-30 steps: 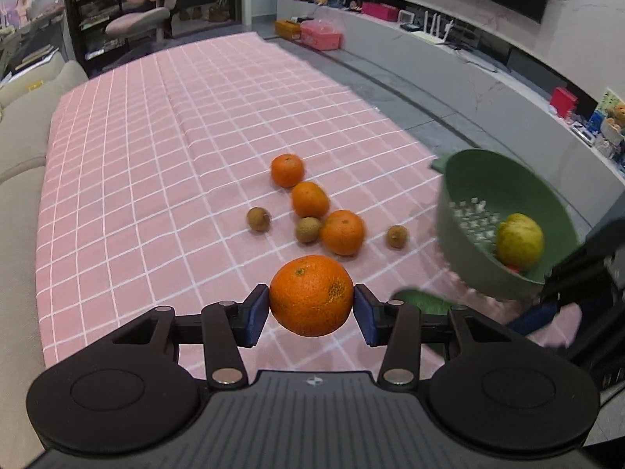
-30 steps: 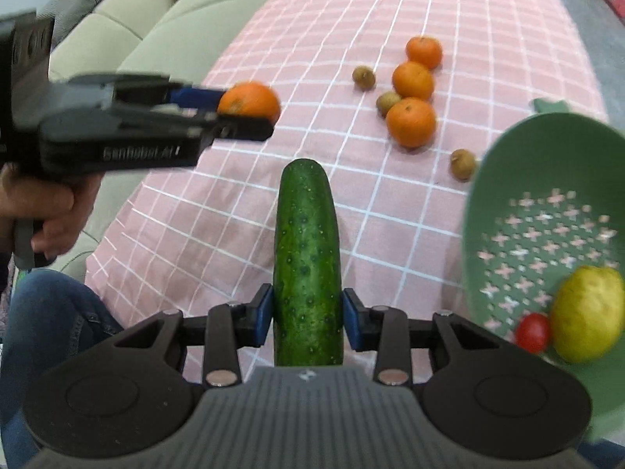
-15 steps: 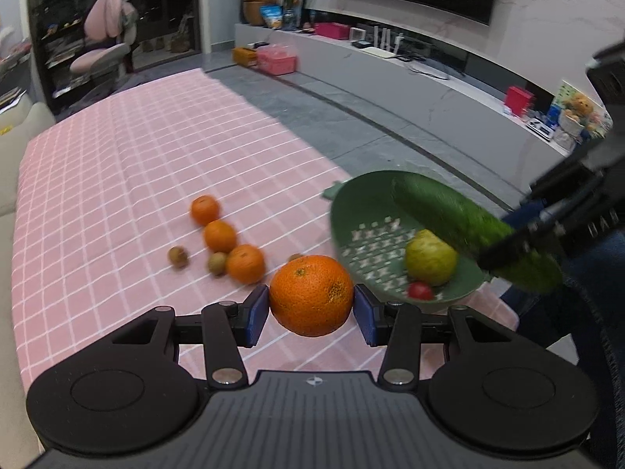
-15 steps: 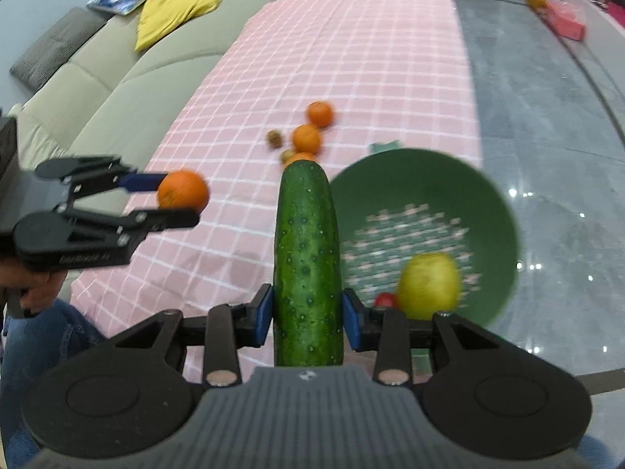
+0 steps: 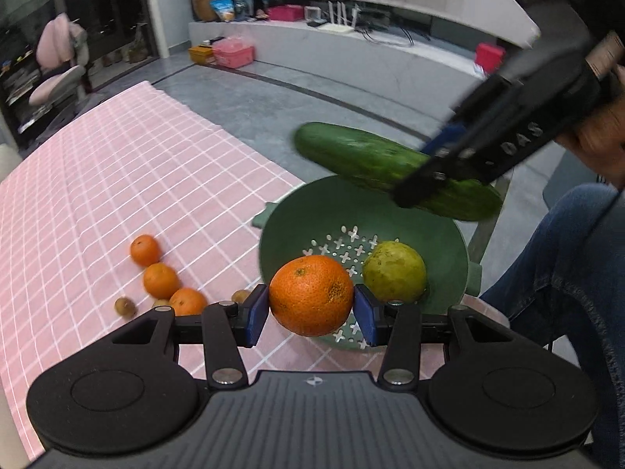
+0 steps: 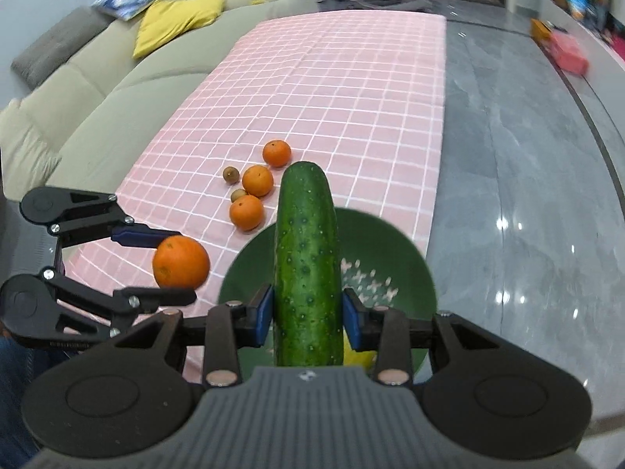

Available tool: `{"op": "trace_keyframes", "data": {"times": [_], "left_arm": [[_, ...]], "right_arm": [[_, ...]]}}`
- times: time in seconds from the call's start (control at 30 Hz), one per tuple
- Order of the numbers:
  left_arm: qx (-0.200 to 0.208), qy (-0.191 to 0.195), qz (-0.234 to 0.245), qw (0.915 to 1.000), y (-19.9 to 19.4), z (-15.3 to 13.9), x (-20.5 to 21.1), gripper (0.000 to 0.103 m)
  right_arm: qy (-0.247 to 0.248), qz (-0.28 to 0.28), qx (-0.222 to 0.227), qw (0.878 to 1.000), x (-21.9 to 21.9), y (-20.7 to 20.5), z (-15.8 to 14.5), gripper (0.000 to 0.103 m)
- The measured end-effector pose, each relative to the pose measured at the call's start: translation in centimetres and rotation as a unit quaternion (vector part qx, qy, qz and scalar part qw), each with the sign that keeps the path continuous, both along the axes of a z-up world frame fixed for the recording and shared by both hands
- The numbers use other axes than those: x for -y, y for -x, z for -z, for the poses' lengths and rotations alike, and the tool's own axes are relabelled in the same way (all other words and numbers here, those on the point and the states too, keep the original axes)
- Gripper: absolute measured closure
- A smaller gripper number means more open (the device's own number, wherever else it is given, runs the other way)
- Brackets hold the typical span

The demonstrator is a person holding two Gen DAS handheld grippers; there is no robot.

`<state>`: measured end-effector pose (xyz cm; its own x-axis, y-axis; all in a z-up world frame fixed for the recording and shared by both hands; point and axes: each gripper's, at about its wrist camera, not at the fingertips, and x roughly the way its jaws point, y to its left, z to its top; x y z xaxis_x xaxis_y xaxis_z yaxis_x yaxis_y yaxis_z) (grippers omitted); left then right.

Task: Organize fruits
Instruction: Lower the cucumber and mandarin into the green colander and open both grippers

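Both tongs are loaded above the green colander: the right gripper clamps a cucumber, the left gripper an orange. Inside already lies a yellow-green fruit. Left on the pink cloth, I judge, are three oranges and a few small brown fruits.

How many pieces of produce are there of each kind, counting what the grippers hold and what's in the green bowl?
Oranges: 4, one in the left gripper, three on the cloth
Small brown fruits: 3
Cucumber: 1, in the right gripper
Yellow-green fruit: 1, in the bowl
Total: 9
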<state>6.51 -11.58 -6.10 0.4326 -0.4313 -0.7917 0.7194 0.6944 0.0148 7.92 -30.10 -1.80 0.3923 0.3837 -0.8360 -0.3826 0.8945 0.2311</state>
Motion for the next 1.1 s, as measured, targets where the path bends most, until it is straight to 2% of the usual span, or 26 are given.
{"op": "trace_keyframes", "data": {"times": [0.17, 0.3, 0.43, 0.6, 0.73, 0.9, 0.97, 1.03, 1.1], "left_arm": [[-0.005, -0.031, 0.018, 0.9993, -1.1, 1.6, 2.5, 0.050], [-0.009, -0.053, 0.027, 0.9982, -1.9, 2.8, 3.9, 0.050], [-0.017, -0.070, 0.034, 0.9968, -2.6, 4.0, 4.9, 0.050], [-0.016, -0.123, 0.048, 0.9911, -3.0, 6.0, 6.2, 0.050], [-0.024, -0.147, 0.047, 0.9877, -3.5, 6.9, 6.5, 0.050], [-0.027, -0.148, 0.044, 0.9877, -3.7, 6.9, 6.2, 0.049], [-0.024, -0.151, 0.043, 0.9873, -3.6, 6.7, 6.3, 0.044], [-0.021, -0.149, 0.041, 0.9878, -3.4, 6.4, 6.5, 0.044], [-0.022, -0.131, 0.037, 0.9904, -3.1, 5.7, 6.2, 0.038]], "right_arm": [[0.048, -0.083, 0.021, 0.995, -0.6, -2.4, 1.6, 0.069], [0.100, -0.142, 0.023, 0.985, -1.3, -3.2, 3.6, 0.069], [0.108, -0.171, 0.009, 0.979, -1.2, -3.7, 5.1, 0.069], [0.142, -0.191, 0.002, 0.971, -1.9, -4.0, 6.4, 0.069], [0.164, -0.200, -0.010, 0.966, -2.4, -4.2, 8.0, 0.069], [0.157, -0.182, -0.014, 0.971, -2.1, -4.6, 8.4, 0.068], [0.160, -0.174, -0.016, 0.972, -2.1, -4.7, 8.3, 0.068], [0.158, -0.166, -0.014, 0.973, -2.1, -4.7, 7.9, 0.054], [0.140, -0.149, -0.007, 0.979, -1.5, -4.8, 6.8, 0.047]]}}
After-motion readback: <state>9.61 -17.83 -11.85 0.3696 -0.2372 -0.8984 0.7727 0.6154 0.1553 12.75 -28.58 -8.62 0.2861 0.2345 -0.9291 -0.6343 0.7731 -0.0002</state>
